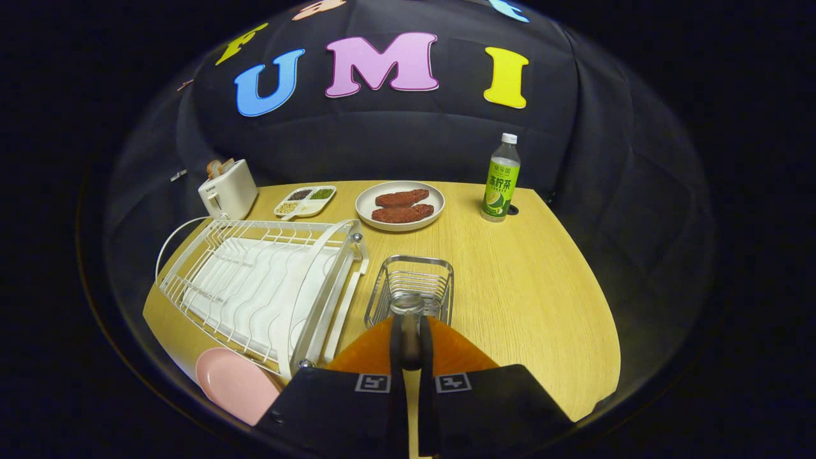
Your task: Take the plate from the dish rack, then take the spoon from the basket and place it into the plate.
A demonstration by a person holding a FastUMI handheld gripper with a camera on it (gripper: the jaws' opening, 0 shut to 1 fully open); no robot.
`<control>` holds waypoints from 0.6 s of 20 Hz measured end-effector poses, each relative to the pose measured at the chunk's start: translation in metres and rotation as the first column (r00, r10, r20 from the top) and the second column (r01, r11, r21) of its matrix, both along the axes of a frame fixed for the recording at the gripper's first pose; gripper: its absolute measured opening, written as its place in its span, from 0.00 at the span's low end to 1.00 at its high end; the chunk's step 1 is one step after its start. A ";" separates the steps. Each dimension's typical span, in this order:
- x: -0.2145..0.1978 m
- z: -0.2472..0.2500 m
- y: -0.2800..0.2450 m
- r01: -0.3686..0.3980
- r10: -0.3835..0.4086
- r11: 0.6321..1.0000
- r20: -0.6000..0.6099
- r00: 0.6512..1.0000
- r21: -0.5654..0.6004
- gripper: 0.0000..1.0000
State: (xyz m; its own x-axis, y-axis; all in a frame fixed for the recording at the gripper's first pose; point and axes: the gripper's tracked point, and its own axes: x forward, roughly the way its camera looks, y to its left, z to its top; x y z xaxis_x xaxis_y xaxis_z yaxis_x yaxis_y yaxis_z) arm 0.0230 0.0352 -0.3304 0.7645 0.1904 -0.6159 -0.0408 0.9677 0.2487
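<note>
Spoon (408,325), a metal one, is pinched by its handle between the two fingers of the tool (408,347), its bowl reaching forward over the near rim of the wire basket (413,285); the pink plate (234,382) lies on the bench (529,287) down to the left, just by the near corner of the white dish rack (268,287). With such a thin, slick handle held near one end, I judge the spoon could swivel or slip out during the swing left, or clip the rack's corner post and drop short of the plate. The tool is closed on the spoon and points forward and slightly downward above the basket, roughly level.
</note>
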 end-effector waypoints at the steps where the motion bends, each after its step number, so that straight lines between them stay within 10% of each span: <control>1: -0.001 0.002 -0.001 0.010 -0.010 1.000 -0.003 1.000 0.007 0.10; 12: -0.029 0.093 -0.015 0.004 -0.008 0.999 0.091 0.996 0.042 0.09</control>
